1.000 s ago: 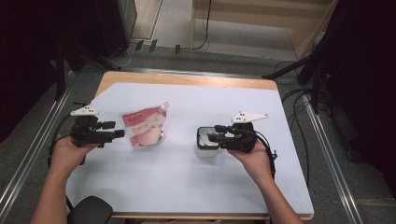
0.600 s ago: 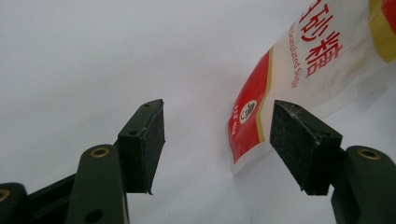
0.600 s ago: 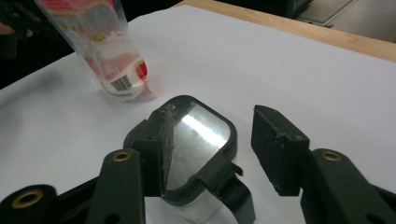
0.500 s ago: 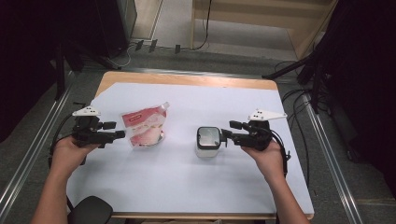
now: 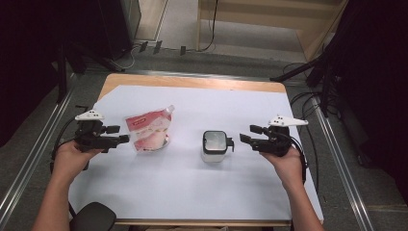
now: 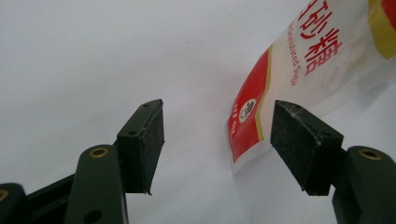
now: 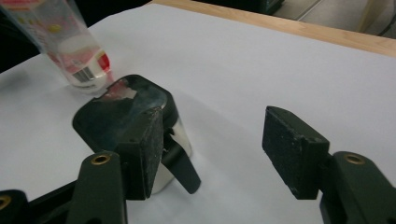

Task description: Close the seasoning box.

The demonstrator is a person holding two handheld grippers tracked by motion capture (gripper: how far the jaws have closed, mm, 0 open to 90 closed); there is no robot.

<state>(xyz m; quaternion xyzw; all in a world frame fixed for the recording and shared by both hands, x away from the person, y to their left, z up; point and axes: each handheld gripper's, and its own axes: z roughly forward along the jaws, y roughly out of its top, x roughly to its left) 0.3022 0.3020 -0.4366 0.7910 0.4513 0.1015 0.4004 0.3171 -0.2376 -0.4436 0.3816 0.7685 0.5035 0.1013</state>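
A red-and-white sugar pouch [image 5: 148, 129] stands on the white sheet [image 5: 192, 192], left of centre. My left gripper [image 5: 121, 134] sits just left of it, open. In the left gripper view the pouch's lower corner [image 6: 252, 121] lies beyond the gap between the pads, untouched by my left gripper [image 6: 217, 140]. A small glass jar with a black lid [image 5: 214, 144] stands in the middle. My right gripper [image 5: 246, 133] is a short way to its right. Its jaws have just been opening and nothing is between them. In the right gripper view the jar [image 7: 121, 112] stands beyond the left pad of my right gripper [image 7: 212, 149].
The sheet covers a wooden table whose bare edge [image 5: 192, 82] shows at the back. Metal rails [image 5: 337, 159] run along both sides, with cables and stands on the floor beyond. A dark round seat [image 5: 94, 219] sits at the front left corner.
The right gripper, which was at the jar a second ago, has drawn back to the right and its jaws stand wider. The jar stays put. The left gripper has not moved.
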